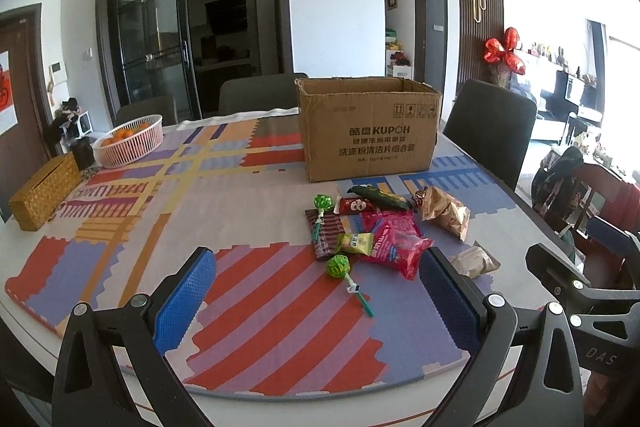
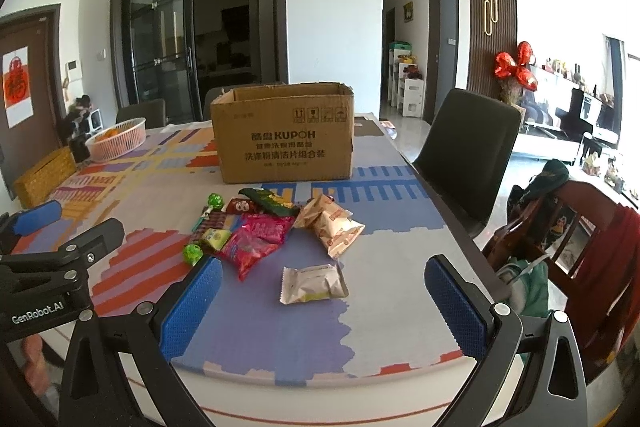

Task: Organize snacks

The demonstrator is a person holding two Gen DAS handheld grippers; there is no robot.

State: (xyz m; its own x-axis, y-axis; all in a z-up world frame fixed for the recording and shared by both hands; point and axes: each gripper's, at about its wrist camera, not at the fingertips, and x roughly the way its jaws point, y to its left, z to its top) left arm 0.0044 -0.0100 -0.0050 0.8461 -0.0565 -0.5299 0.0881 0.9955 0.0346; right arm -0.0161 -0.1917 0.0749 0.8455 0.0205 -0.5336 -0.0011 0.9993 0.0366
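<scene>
Snacks (image 2: pixel 276 231) lie before cardboard box (image 2: pixel 284 135); both grippers gape empty.

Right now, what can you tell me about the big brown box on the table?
The cardboard box is plain brown corrugated card, standing upright on the patterned mat at the far side of the table. Its top is open and the flaps are not sticking up; the inside is hidden. The front has dark printing: "KUPOH", lines of Chinese text, and small handling symbols near the top edge. The edges look slightly worn. The snacks lie in front of it, not touching it.
</scene>
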